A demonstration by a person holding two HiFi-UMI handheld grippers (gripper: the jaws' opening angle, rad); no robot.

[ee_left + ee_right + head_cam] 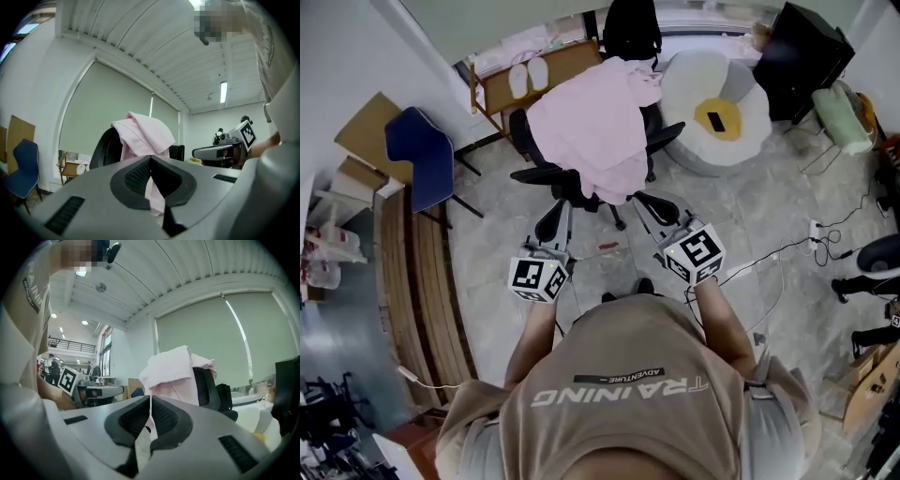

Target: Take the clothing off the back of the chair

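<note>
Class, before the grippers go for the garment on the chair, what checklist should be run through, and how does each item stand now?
1. Target present: pink clothing draped over the office chair back: ok.
2. Jaws of left gripper open to grasp: not ok, together.
3. Jaws of right gripper open: not ok, together.
4. Both grippers at the clothing: not ok, both short of it.
5. Clothing free of the armrests: cannot tell.

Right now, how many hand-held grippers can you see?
2. The left hand-held gripper sits centre-left in the head view, the right hand-held gripper centre-right, both pointing toward the office chair draped in pink clothing.
</note>
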